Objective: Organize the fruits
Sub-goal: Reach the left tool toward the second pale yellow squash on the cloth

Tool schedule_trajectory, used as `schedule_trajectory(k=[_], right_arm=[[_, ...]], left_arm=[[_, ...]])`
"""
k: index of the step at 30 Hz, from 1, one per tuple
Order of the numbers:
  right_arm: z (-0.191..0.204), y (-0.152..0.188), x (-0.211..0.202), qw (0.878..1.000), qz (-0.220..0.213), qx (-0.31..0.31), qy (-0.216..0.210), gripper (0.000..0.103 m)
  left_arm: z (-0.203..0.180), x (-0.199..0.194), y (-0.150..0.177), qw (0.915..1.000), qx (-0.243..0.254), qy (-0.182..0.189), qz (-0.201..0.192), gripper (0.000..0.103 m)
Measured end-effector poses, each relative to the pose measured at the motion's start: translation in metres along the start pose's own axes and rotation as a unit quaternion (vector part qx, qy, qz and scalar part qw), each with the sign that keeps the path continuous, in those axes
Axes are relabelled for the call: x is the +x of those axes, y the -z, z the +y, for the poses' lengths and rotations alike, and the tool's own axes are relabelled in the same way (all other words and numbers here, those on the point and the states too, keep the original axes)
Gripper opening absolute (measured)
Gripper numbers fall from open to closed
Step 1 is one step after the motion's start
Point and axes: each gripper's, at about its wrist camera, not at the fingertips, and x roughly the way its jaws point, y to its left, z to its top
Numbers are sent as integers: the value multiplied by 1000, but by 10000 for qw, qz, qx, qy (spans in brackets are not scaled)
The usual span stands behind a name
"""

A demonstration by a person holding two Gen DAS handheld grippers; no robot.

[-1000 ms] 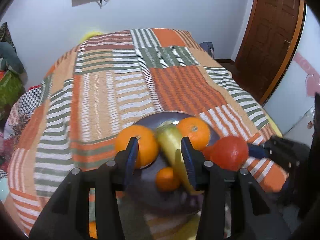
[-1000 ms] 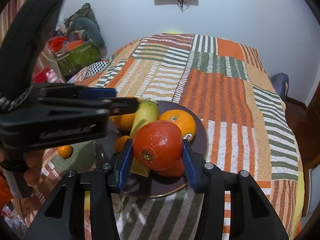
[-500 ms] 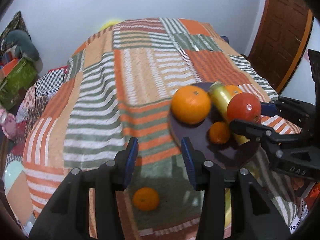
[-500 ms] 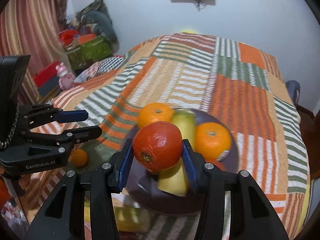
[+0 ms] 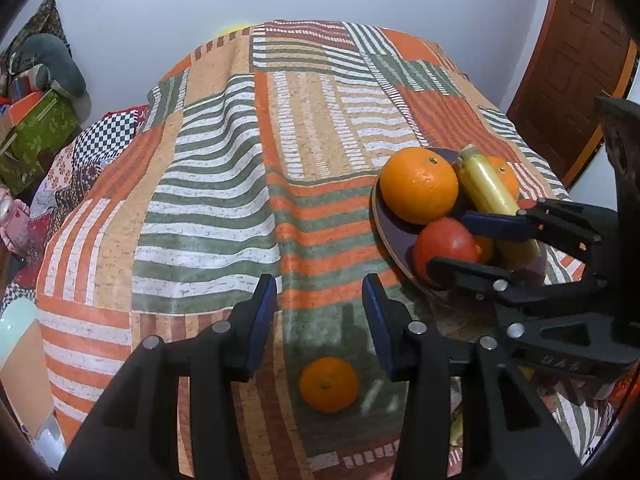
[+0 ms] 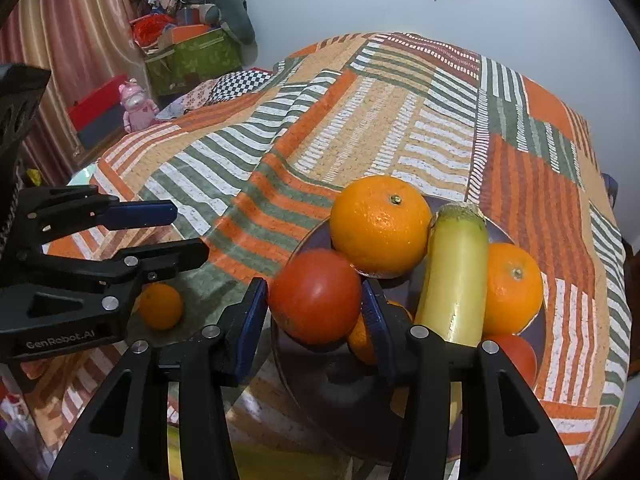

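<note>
Both grippers work over the striped bedspread (image 5: 224, 208): the right gripper (image 6: 316, 300) clamps a red tomato (image 6: 316, 294) above the near rim of the dark plate (image 6: 320, 392) of fruit, while the left gripper (image 5: 320, 312) hangs with jaws apart above a small orange (image 5: 329, 384) lying loose on the cloth.

red fruit (image 6: 316, 294) over plate (image 6: 344, 408) rim; small orange (image 5: 329, 384) alone on bedspread
</note>
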Motion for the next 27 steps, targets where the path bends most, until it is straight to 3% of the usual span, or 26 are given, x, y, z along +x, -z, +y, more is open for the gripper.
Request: schedule_trajectory(k=[3,14,22,27], right_arm=[[-2,-1,-4,9999,-54,86,1,56],[-4,25,-61,9990,-358,182,217,59],[-27,74,-75,9970,25,513,587,60],[-29,87,-76,9964,-14,530,668,57]], left_arm=[[4,-2,4,9999,-94,40,24,44],[-17,-30,34,9991,20,367,198,47],[-48,-39,67,9960,217,737,449,48],[-72,-38,73,9947,430,808,466,49]])
